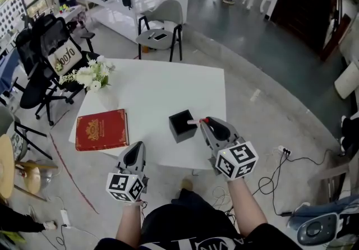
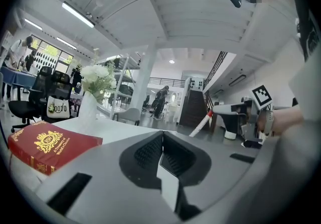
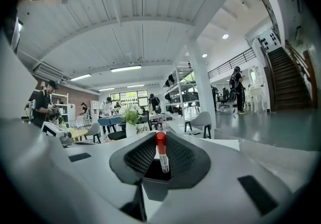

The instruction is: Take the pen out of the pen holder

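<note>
A black cube pen holder (image 1: 181, 126) stands near the front of the white table (image 1: 162, 83). My right gripper (image 1: 205, 121) is just right of it, shut on a white pen with a red cap (image 1: 194, 122); the pen reaches left over the holder's right edge. In the right gripper view the pen (image 3: 162, 153) stands upright between the pads of the right gripper (image 3: 160, 138). My left gripper (image 1: 137, 148) hovers at the table's front edge, left of the holder, jaws together and empty (image 2: 161, 136). From there the pen (image 2: 202, 123) shows tilted, its lower end hidden.
A red book (image 1: 102, 129) lies at the table's left front, and a vase of white flowers (image 1: 92, 74) stands at its far left corner. A grey chair (image 1: 165, 22) is behind the table, black office chairs (image 1: 42, 55) to the left, and cables (image 1: 280, 160) on the floor to the right.
</note>
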A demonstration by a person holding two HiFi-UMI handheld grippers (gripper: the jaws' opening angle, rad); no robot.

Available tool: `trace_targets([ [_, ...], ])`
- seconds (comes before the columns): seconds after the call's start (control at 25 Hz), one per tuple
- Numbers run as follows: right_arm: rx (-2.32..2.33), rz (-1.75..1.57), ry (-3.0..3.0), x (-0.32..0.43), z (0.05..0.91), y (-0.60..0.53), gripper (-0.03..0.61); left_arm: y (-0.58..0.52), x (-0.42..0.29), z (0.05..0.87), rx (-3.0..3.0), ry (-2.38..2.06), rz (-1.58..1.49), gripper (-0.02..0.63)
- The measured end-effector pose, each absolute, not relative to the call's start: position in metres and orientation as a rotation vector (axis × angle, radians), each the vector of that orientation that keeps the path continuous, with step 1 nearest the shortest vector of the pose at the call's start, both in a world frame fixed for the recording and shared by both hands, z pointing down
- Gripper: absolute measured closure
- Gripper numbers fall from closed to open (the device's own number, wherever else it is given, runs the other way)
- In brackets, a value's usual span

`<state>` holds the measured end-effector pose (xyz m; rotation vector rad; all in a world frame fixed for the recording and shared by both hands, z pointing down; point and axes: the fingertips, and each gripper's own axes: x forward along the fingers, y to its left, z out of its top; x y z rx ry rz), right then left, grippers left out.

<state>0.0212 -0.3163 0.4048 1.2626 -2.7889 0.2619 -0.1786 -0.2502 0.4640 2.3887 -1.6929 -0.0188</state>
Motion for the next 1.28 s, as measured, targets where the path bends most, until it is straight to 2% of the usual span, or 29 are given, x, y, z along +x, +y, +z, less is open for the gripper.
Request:
trace_targets([
  [1.28,1.402,0.245,-2.751,0.057,0.398,-0.268,0.509,-0.227,-0.165,0.447,2.466,-1.655,-0.044,0.609],
])
